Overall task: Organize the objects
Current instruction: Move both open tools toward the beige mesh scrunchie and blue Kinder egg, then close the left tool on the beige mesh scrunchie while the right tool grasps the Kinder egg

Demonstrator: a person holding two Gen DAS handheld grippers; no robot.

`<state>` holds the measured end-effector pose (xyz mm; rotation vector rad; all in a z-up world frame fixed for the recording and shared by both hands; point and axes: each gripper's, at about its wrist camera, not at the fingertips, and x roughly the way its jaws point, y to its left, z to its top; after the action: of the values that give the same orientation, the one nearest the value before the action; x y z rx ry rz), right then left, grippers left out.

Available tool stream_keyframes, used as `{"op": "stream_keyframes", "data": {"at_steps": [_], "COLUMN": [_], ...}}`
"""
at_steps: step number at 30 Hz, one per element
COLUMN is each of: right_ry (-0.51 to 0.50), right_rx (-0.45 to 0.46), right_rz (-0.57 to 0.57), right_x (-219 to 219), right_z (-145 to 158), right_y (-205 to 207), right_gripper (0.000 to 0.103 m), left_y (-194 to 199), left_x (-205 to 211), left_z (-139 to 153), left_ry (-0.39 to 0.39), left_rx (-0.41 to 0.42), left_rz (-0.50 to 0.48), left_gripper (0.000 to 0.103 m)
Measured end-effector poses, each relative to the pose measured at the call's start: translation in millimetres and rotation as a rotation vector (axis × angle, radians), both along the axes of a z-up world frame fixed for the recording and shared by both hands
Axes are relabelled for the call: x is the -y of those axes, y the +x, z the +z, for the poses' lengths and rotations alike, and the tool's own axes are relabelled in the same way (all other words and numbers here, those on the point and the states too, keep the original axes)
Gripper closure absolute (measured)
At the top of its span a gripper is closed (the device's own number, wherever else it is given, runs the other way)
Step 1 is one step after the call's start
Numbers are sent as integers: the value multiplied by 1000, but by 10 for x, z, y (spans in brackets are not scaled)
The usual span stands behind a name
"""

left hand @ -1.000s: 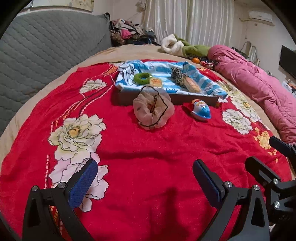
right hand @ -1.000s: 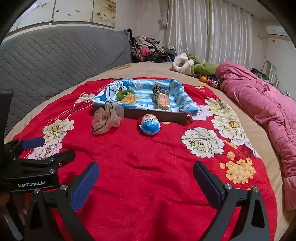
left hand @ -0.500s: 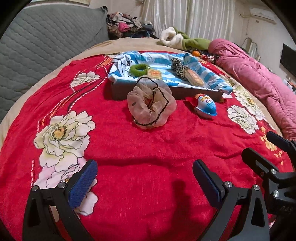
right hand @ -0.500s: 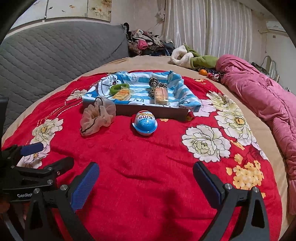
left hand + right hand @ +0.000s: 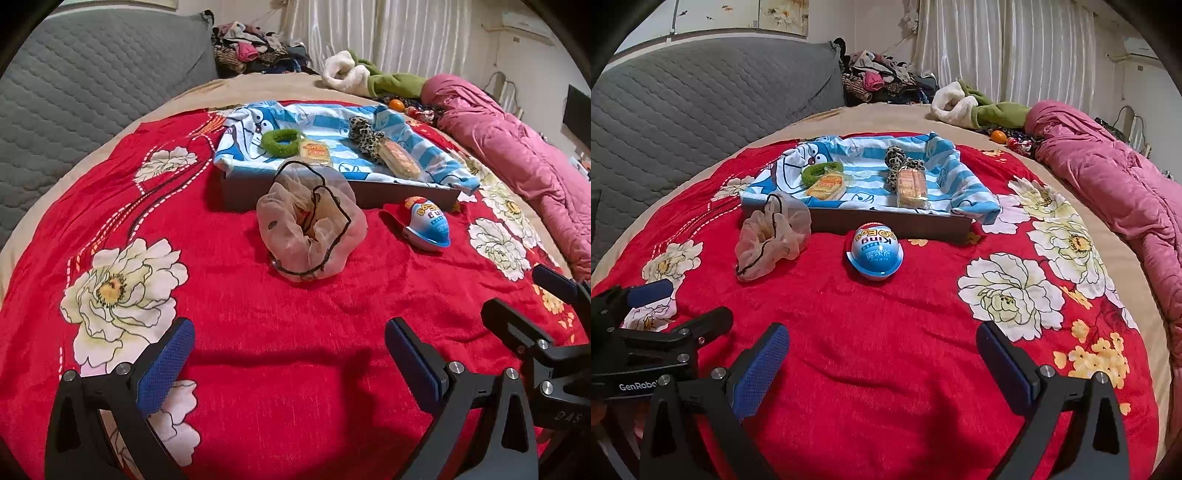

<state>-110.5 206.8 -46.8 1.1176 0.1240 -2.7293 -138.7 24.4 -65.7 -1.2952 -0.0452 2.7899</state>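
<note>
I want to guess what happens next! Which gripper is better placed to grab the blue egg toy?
Probably the right gripper. The blue egg toy sits almost straight ahead of its open jaws, while the left gripper faces the beige scrunchie, with the egg off to its right.

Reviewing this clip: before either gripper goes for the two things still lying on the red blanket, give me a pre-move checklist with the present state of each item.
1. Left gripper open and empty: ok.
2. Right gripper open and empty: ok.
3. Beige mesh scrunchie free to grasp, on the blanket in front of the tray, roughly ahead of the left gripper: ok.
4. Blue toy egg free and apart from the scrunchie, ahead of the right gripper: ok.
5. Room in the tray: bare striped cloth shows between the green hair tie with its snack packet and the leopard scrunchie: ok.
6. Whether the egg will roll when touched: cannot tell.
</note>
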Motion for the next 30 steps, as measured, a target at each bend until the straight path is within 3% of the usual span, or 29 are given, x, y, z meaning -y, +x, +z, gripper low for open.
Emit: {"op": "stream_keyframes", "data": {"at_steps": [30], "right_ry": [-10], "right_rx": [24], "right_rz": [8], "right_x": [43], "right_z": [-37], "right_y": [-399], "right_gripper": [1], "left_y": [-444], "left_x": [7], "left_z": [-25], "left_ry": [0], "left_rx": [15], "left_rz": [8], "left_gripper": [1]}}
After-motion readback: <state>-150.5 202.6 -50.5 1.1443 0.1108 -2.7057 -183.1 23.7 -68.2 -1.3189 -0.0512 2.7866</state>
